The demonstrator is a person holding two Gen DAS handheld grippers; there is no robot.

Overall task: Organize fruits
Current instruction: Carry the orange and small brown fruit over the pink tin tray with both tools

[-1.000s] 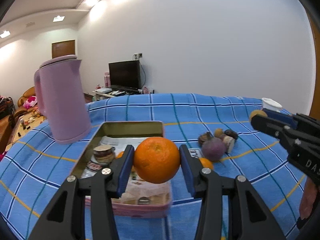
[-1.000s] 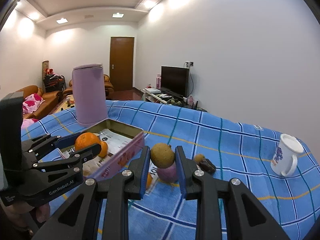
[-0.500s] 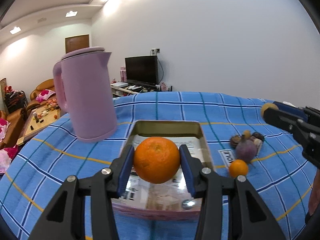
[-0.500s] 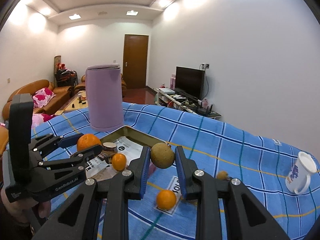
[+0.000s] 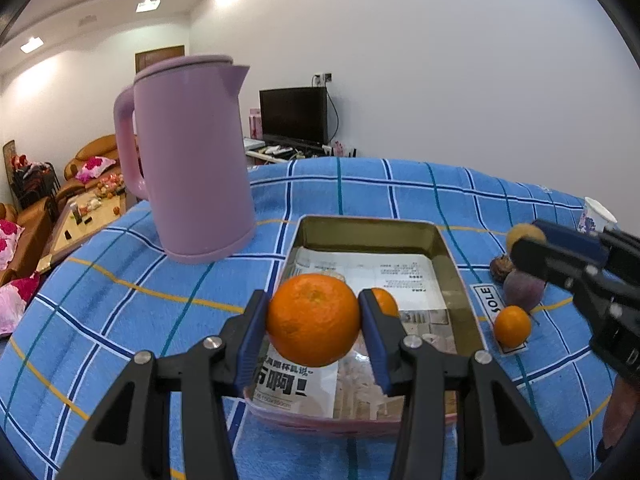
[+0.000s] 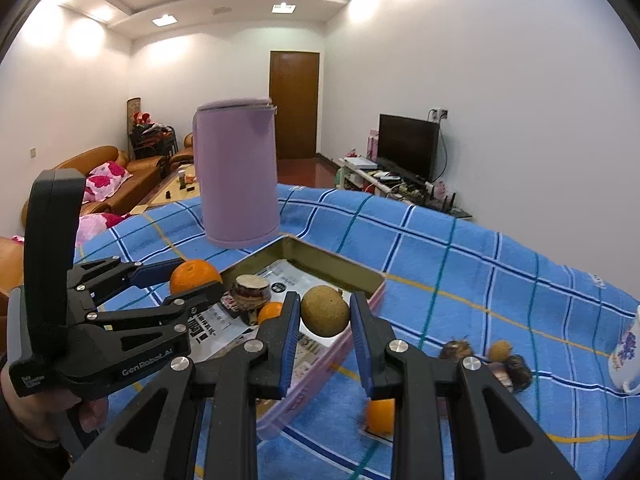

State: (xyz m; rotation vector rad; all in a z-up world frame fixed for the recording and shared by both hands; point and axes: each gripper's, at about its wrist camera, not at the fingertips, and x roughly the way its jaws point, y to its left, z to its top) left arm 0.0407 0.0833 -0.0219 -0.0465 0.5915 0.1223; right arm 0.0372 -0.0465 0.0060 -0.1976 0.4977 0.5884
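A large round orange [image 5: 313, 319] is pinched by the left gripper [image 5: 313, 322] and a brownish round fruit [image 6: 324, 316] by the right gripper [image 6: 325, 330], above the rectangular pink-walled tin tray [image 5: 466, 296].

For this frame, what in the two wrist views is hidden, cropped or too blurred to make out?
- Tin tray, left wrist view: its near contents are hidden behind the held orange and the left gripper.
- Small orange on the cloth, right wrist view: blurred and half hidden by the right gripper.
- White mug, right wrist view: cut off by the lens edge.
- Printed paper in the tray: text too small to read.
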